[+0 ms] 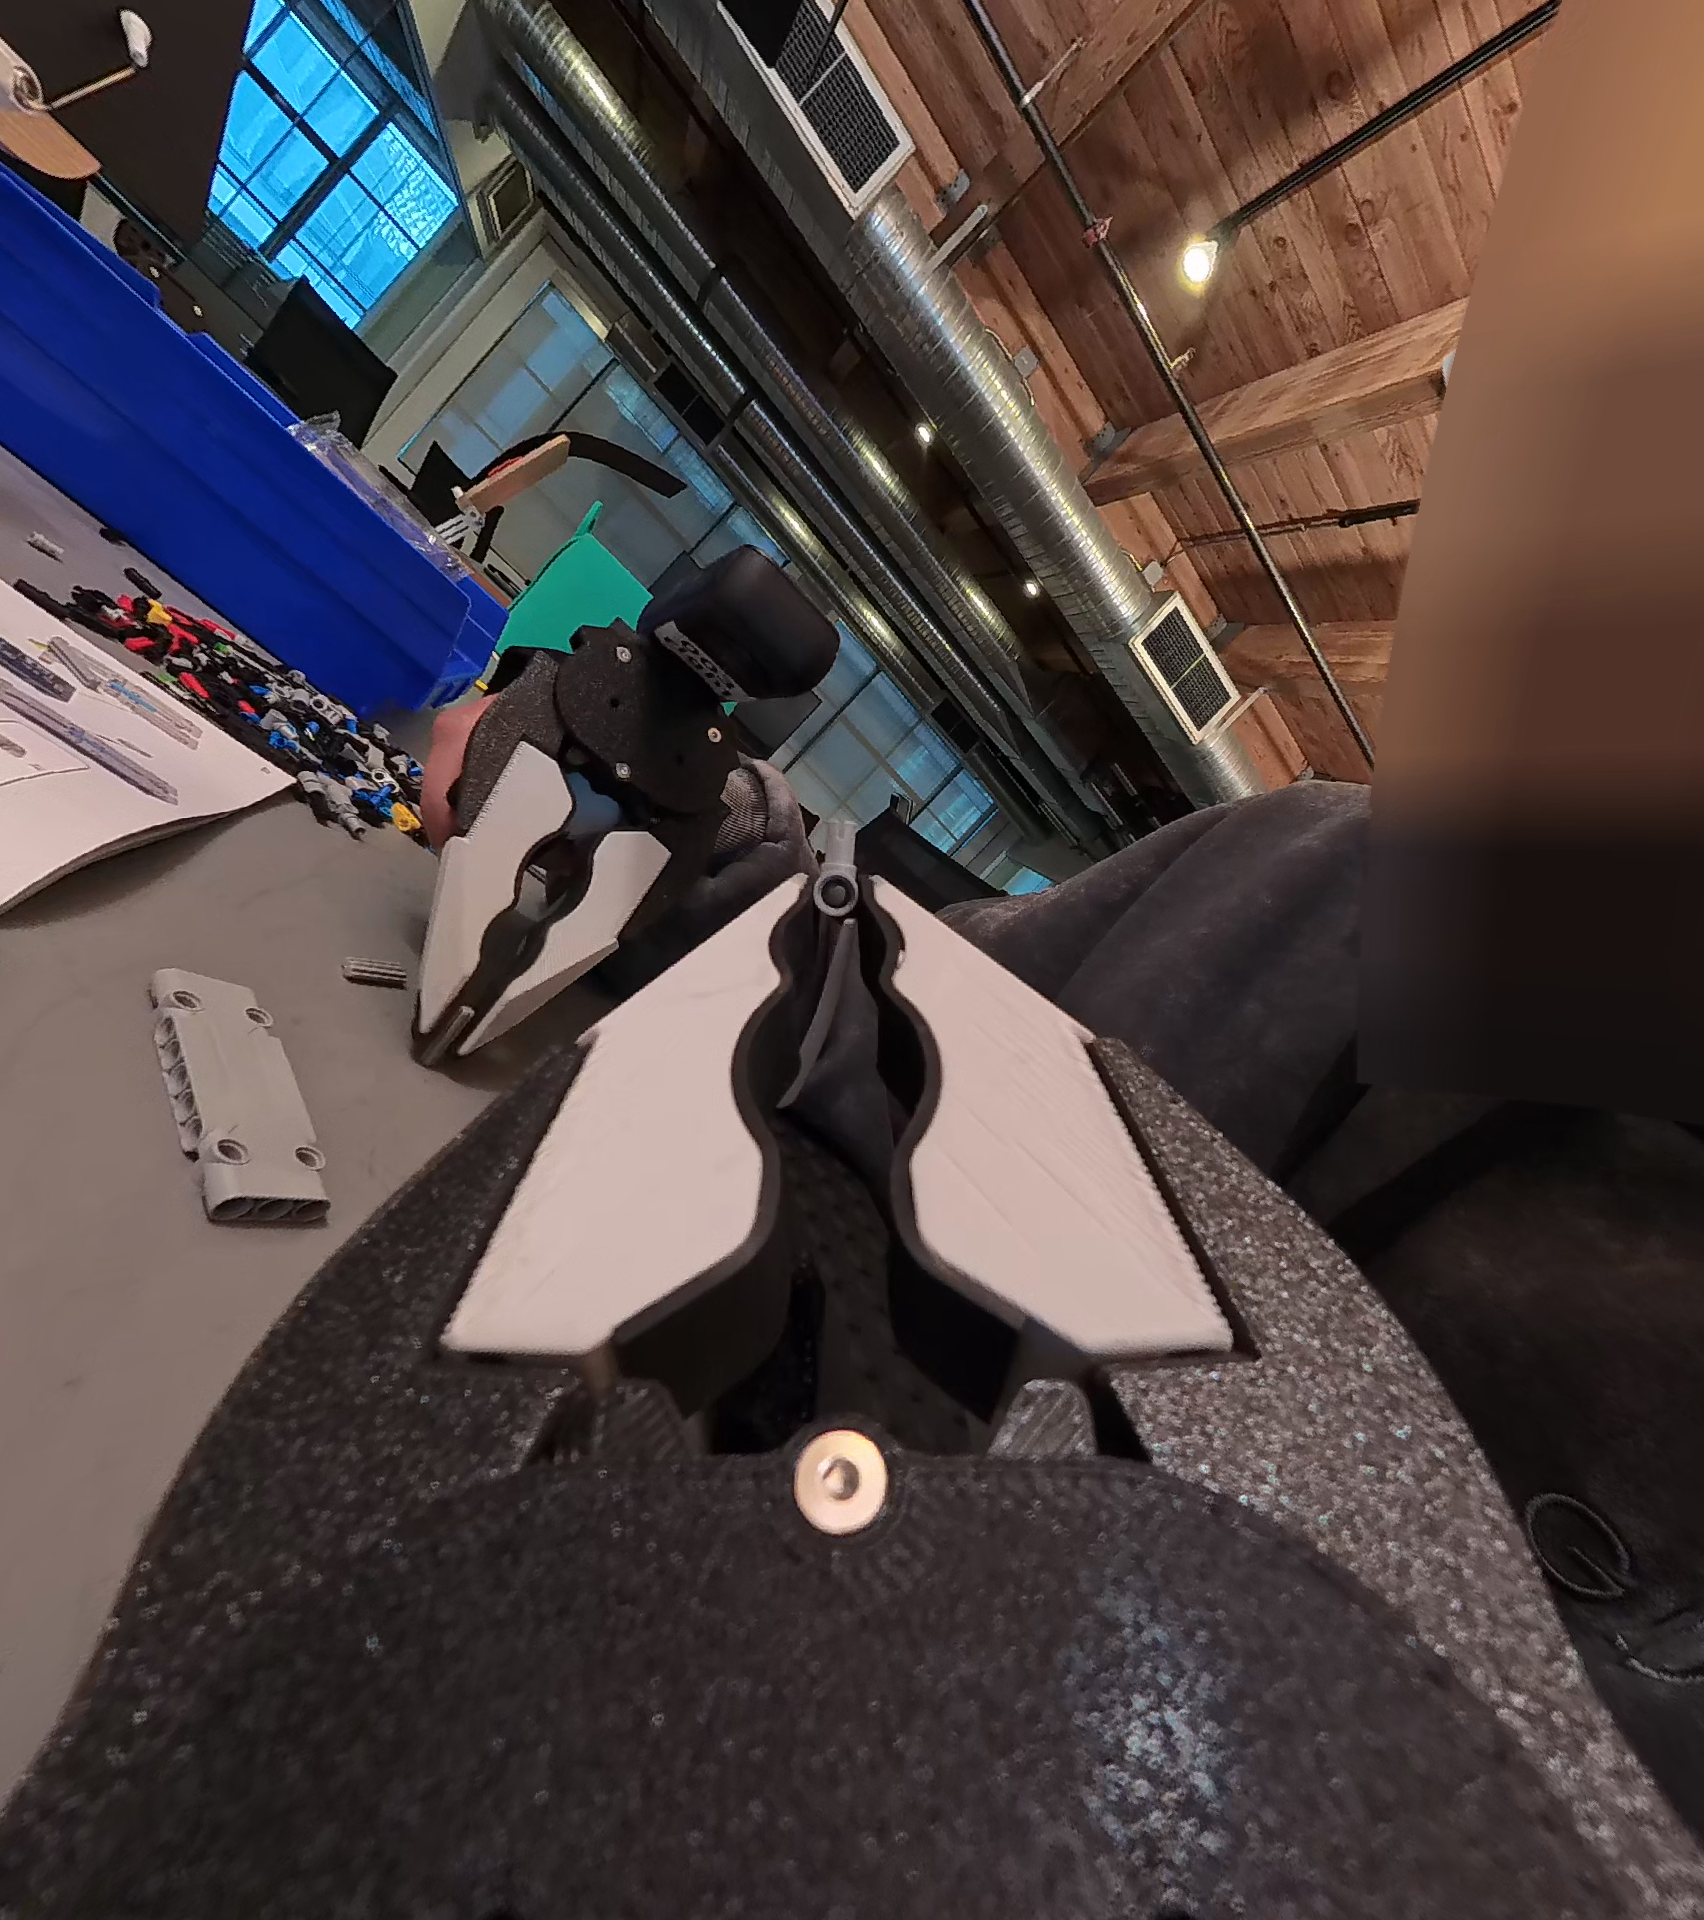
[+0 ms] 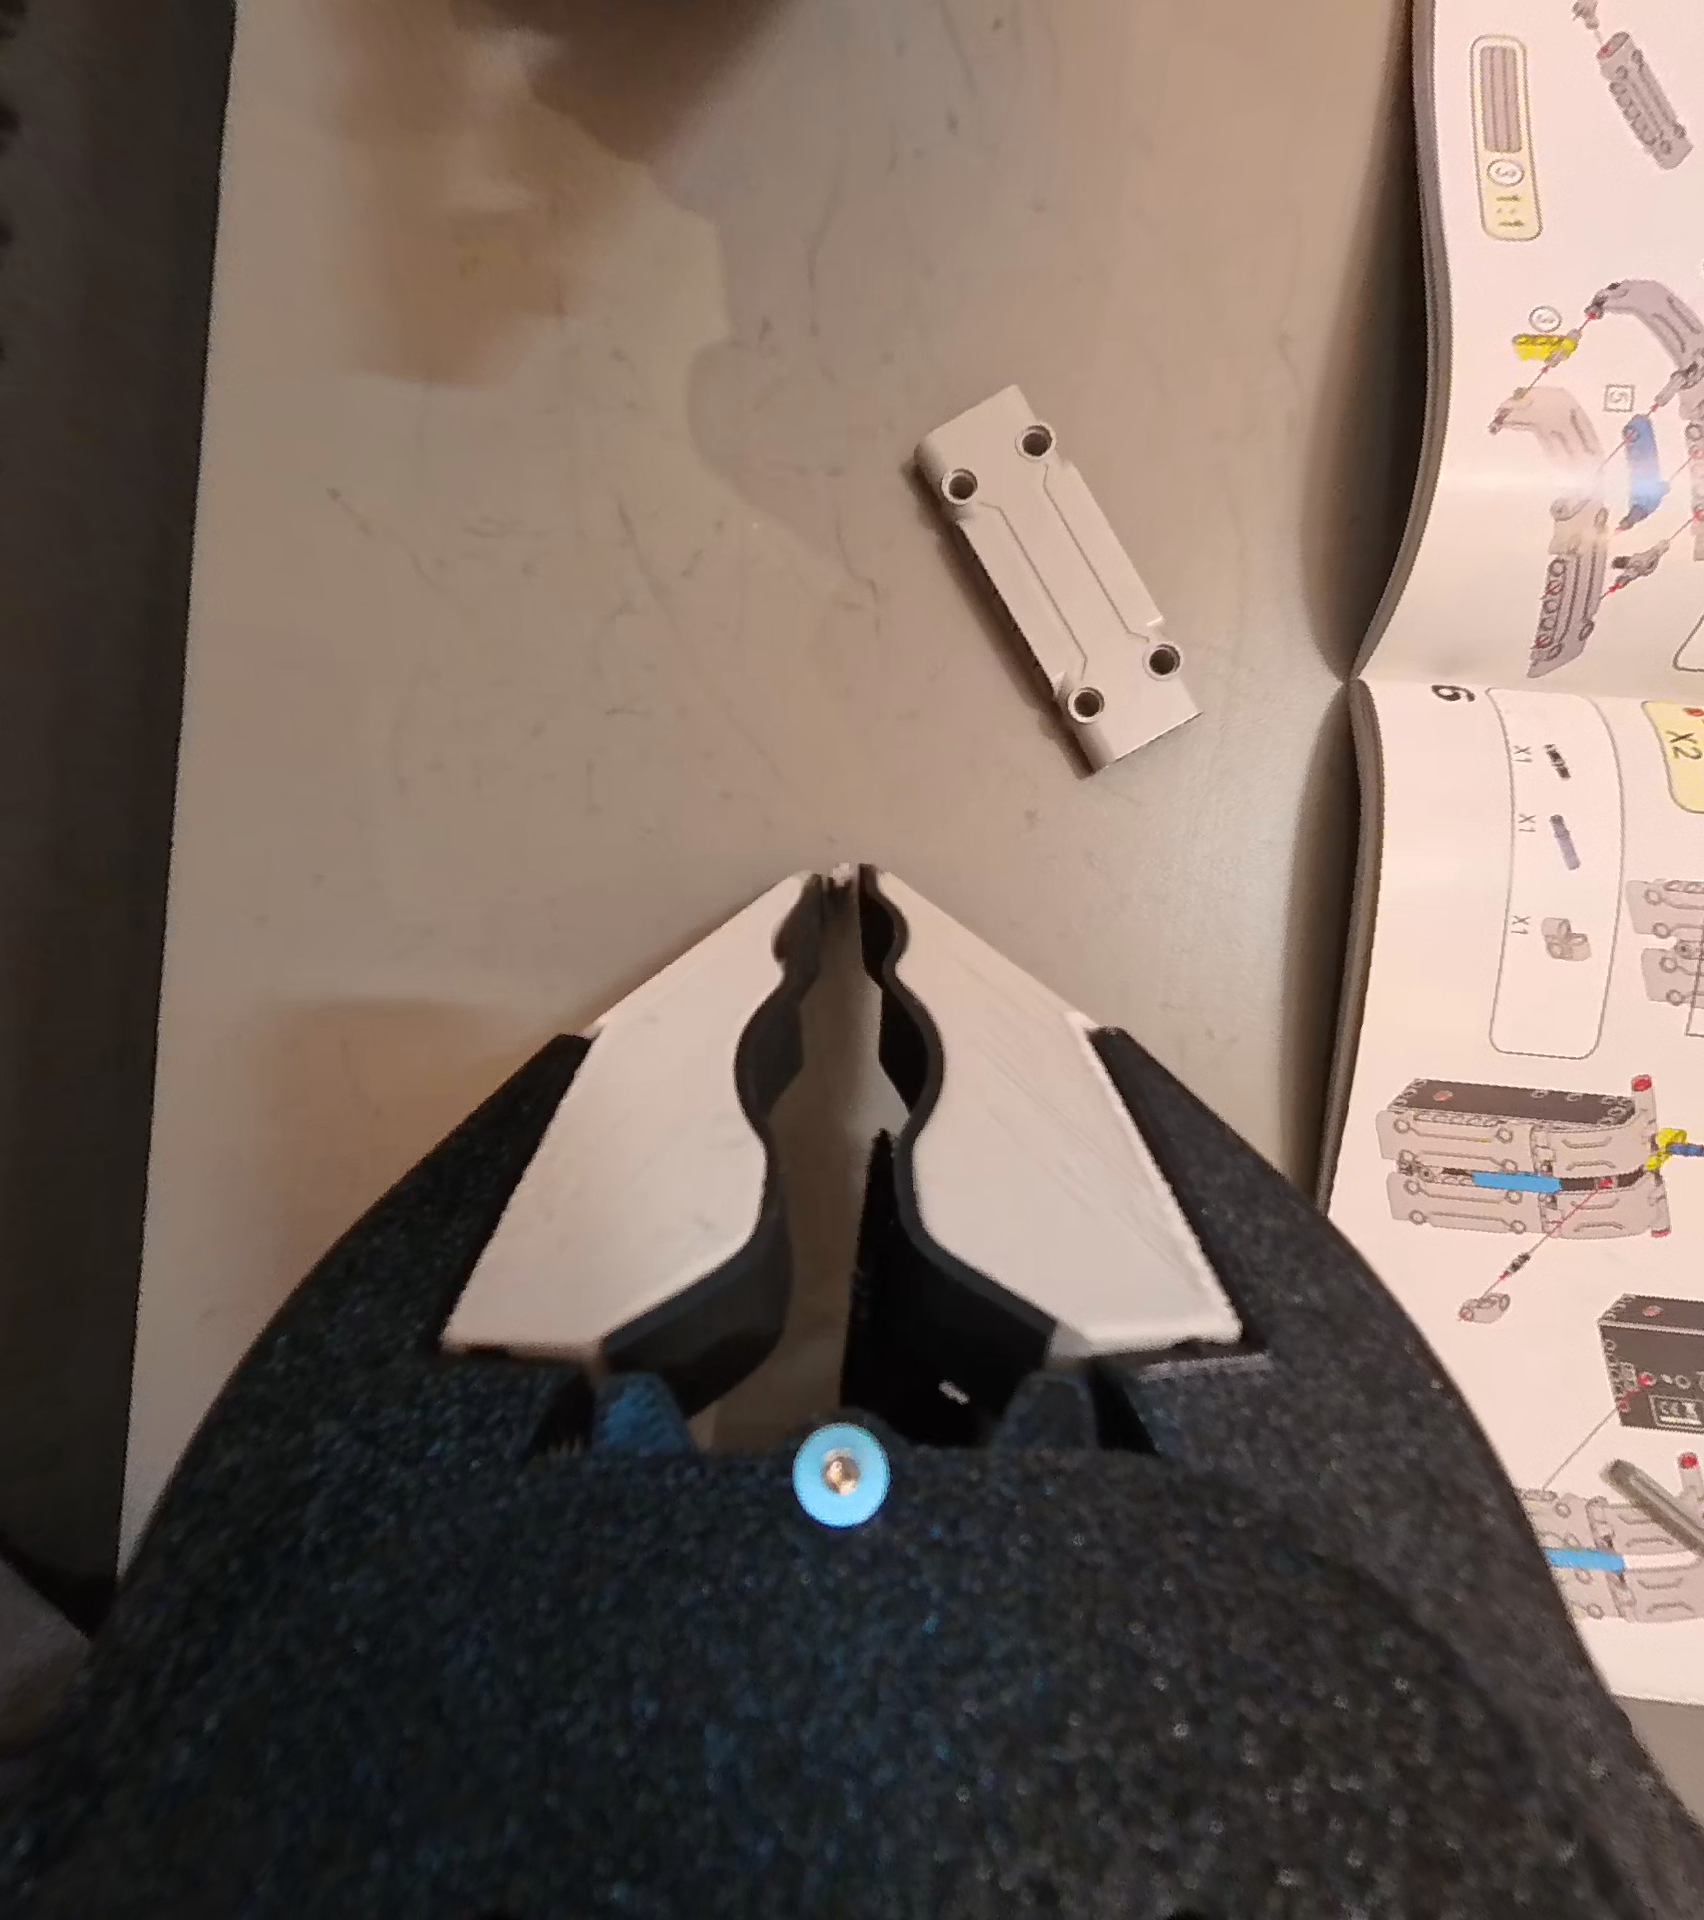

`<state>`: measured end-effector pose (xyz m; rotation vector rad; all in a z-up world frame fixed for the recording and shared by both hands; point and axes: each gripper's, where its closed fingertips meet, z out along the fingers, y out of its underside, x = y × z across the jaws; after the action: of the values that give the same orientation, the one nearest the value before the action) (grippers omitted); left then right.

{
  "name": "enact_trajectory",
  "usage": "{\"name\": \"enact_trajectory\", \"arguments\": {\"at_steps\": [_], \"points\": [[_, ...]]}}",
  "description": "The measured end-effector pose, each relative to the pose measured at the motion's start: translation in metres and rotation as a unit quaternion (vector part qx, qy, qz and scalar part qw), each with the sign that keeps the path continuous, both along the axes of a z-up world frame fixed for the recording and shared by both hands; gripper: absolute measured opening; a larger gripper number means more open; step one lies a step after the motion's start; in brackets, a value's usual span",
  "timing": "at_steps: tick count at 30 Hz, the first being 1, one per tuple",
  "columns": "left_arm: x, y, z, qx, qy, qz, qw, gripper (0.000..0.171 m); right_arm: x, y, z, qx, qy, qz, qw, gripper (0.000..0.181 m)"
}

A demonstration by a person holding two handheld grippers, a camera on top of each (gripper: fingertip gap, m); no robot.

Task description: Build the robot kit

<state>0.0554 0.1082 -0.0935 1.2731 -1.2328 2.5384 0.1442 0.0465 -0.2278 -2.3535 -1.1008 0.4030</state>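
Between the closed tips of the left hand-held gripper (image 1: 840, 896) sits a small grey connector pin (image 1: 835, 891), lifted off the worktop (image 1: 48, 1403). Beyond it, the right hand-held gripper (image 2: 843, 875) pinches a tiny pale piece, kind unclear; ahead lies a grey panel (image 2: 1056, 577), unattached, beside the instruction booklet (image 2: 1554, 935).

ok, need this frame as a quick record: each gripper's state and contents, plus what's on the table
left gripper: shut on a small grey connector piece, raised off the table, tilted up
right gripper: tips closed at the table surface, on a small light piece; hard to identify
table: grey, scuffed
grey panel piece: flat on table, ahead and right of right gripper, untouched
instruction booklet: open, right of the panel
loose parts pile: mixed colours, past the booklet
blue bin: behind the pile
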Motion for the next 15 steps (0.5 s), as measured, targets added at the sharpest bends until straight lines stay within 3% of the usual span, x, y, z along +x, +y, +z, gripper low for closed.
{"name": "enact_trajectory", "arguments": {"at_steps": [10, 13, 15], "points": [[0.0, -0.001, -0.001, 0.005, 0.001, 0.001, 1.0, 0.005, 0.001, 0.005, 0.008, 0.022, -0.001, -0.004, 1.0, 0.003], [0.001, 0.003, 0.0, 0.004, 0.0, 0.013, 1.0, 0.005, -0.007, 0.026, 0.043, 0.093, 0.065, -0.032, 0.993, 0.003], [0.002, 0.006, 0.001, -0.006, -0.001, 0.016, 1.0, 0.005, -0.018, 0.045, 0.08, 0.171, 0.147, -0.057, 0.973, 0.002]]}}
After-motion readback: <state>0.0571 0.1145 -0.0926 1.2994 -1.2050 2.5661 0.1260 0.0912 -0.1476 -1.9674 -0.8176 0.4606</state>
